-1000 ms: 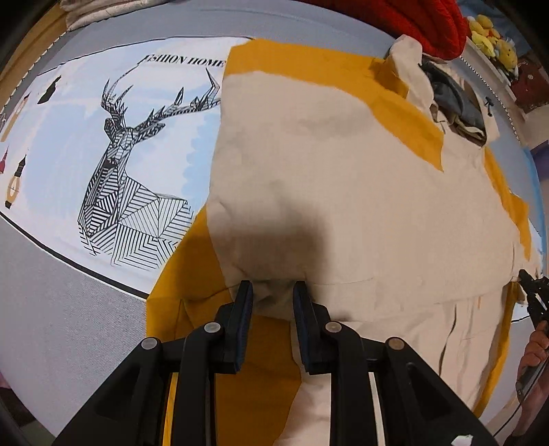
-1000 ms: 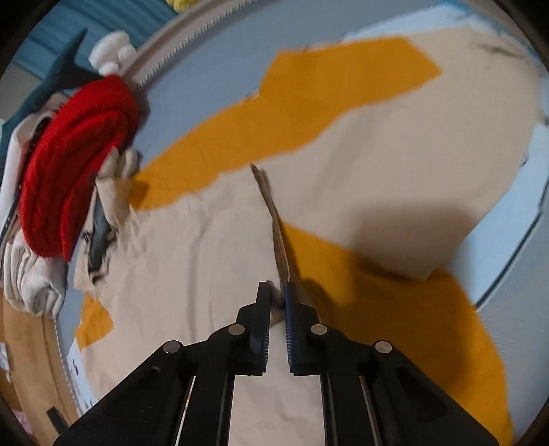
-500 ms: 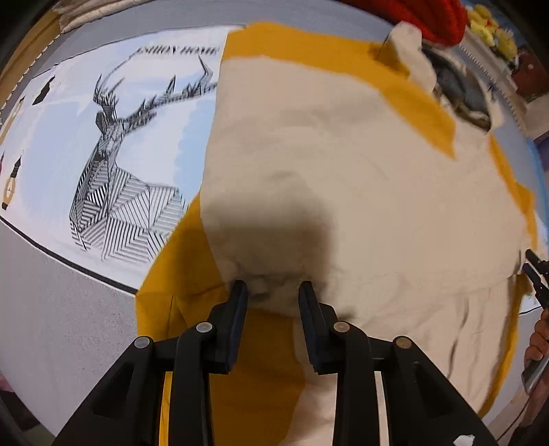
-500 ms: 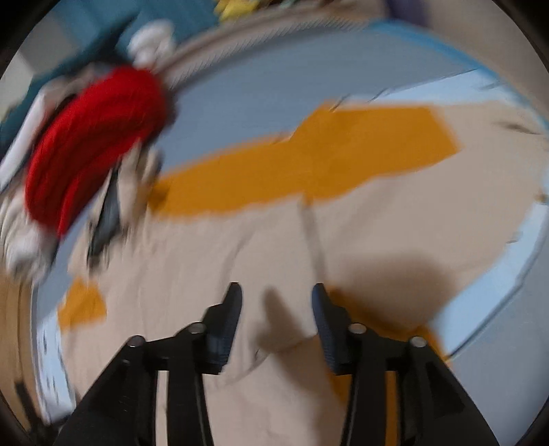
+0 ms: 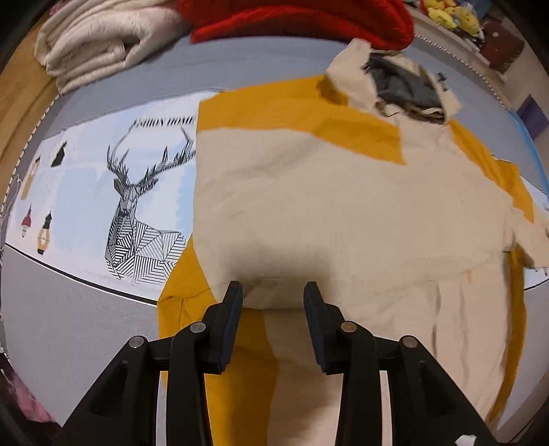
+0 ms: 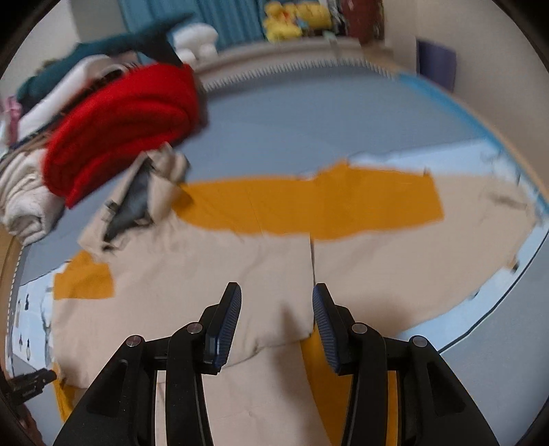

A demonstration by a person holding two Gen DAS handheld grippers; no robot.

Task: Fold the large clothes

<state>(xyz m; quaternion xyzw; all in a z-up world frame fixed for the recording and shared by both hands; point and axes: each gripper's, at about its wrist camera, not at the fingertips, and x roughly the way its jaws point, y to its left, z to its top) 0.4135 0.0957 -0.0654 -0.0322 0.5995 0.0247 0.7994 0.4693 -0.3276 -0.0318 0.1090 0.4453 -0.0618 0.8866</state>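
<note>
A large beige and mustard-yellow hooded garment [image 5: 326,212] lies spread on the bed, partly folded over itself, its hood [image 5: 394,85] at the far end. My left gripper [image 5: 272,295] is open just above the folded beige edge, holding nothing. In the right wrist view the same garment [image 6: 240,274] lies flat with a yellow band [image 6: 308,206] across it. My right gripper [image 6: 276,302] is open and empty over a beige fold edge.
A red knit garment [image 6: 123,116] and folded cream blankets [image 5: 96,41] are piled at the far side. A deer-print sheet [image 5: 103,192] covers the grey bed [image 5: 61,336]. Plush toys [image 6: 298,17] sit beyond the bed's far edge. The left gripper's tip [image 6: 31,380] shows at lower left.
Both grippers have opened and let go of the garment. The right gripper released the raised fold, which now lies flat. Both have drawn back slightly.
</note>
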